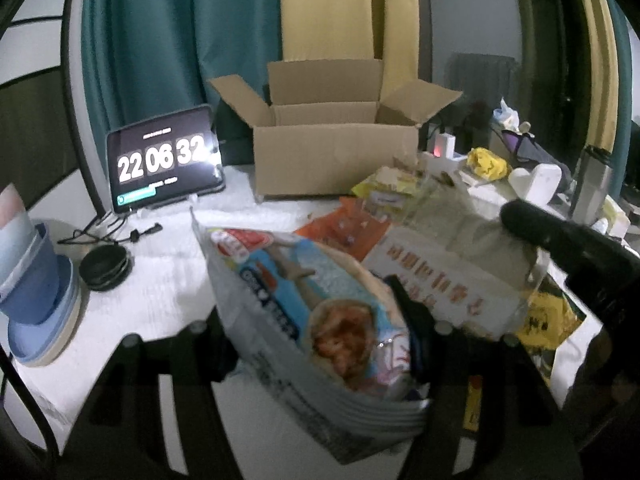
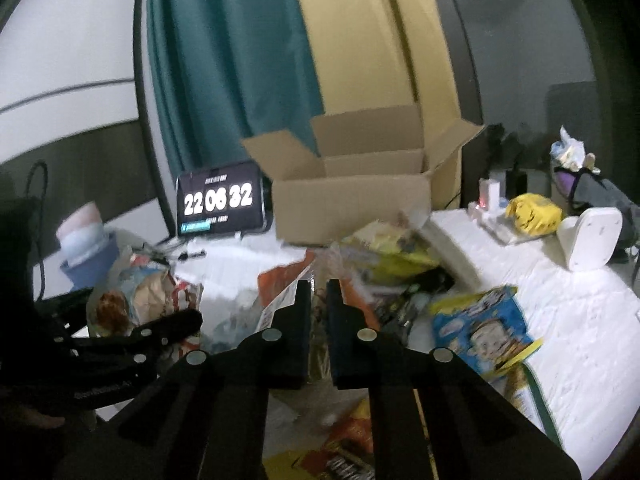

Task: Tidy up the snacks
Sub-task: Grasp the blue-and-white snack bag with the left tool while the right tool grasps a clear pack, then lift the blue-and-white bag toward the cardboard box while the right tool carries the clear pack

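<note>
The left gripper [image 1: 320, 332] is clamped on a big snack bag [image 1: 316, 320], white and blue with a picture of a reddish dish on its front; the bag is lifted off the white table [image 1: 168, 280] and fills the middle of the left wrist view, tilted, its top corner pointing up toward the clock. The same bag shows at the left edge of the right wrist view, crumpled between the left gripper's black fingers. The right gripper [image 2: 318, 308] has its fingers drawn narrow, with a thin clear plastic wrapper [image 2: 318, 344] pinched in the slim gap between them; from the left wrist view that wrapper [image 1: 460, 248] hangs under the right gripper's black finger, a white sheet with red print showing through it. Behind both sits the open cardboard box [image 2: 352, 204], flaps splayed, standing at the back of the table against the teal curtain [image 2: 224, 80]; nothing is visible inside it from either view. Just left of the box, a tablet [image 2: 220, 204] reads 22 06 32. The remaining snacks lie in a loose heap in front of the box: an orange packet [image 1: 344, 228], a yellow packet [image 2: 396, 256], and off to the right a blue cartoon bag [image 2: 484, 328] lying flat on the table; stacked blue bowls [image 1: 36, 292] sit at the far left edge, with a small dark round dish [image 1: 105, 267] just beside them.
</note>
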### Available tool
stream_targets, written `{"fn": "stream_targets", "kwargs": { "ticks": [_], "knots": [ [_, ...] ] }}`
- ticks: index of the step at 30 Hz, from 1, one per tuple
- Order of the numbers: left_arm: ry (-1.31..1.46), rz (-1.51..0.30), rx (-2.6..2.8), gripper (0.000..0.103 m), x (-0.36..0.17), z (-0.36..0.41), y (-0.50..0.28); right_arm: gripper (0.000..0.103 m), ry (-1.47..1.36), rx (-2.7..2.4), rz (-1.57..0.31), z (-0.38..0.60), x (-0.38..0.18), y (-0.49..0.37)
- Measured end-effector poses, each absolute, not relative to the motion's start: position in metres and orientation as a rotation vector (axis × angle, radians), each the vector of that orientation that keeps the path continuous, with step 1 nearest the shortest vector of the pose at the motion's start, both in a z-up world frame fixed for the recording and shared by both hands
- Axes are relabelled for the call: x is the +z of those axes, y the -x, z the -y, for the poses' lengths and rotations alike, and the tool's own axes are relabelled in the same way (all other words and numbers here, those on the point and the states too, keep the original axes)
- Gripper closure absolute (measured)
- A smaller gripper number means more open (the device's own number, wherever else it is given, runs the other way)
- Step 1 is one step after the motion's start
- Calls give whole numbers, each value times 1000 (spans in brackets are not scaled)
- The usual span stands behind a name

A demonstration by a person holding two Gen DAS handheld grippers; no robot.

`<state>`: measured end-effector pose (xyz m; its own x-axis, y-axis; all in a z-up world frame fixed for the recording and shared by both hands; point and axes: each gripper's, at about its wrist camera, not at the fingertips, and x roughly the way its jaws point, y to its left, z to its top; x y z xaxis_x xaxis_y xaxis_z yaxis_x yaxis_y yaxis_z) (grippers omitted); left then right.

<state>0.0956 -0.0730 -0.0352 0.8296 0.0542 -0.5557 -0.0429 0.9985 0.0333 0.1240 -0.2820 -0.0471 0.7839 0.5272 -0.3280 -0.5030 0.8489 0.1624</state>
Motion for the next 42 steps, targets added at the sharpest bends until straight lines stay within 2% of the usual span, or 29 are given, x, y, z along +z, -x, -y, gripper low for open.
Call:
{"fn": "stream_targets", "kwargs": {
  "ticks": [14,31,42],
  "knots": [
    [-47,-519,69,39,1,88,-141,95,-133,535,-307,317,-18,-157],
    [-57,-387,50,39,42,66,-196,95,-118,470,-260,317,12,-190],
    [-36,-319,9,39,56,47,-226,103,-88,436,-276,303,21,-215]
  ]
}}
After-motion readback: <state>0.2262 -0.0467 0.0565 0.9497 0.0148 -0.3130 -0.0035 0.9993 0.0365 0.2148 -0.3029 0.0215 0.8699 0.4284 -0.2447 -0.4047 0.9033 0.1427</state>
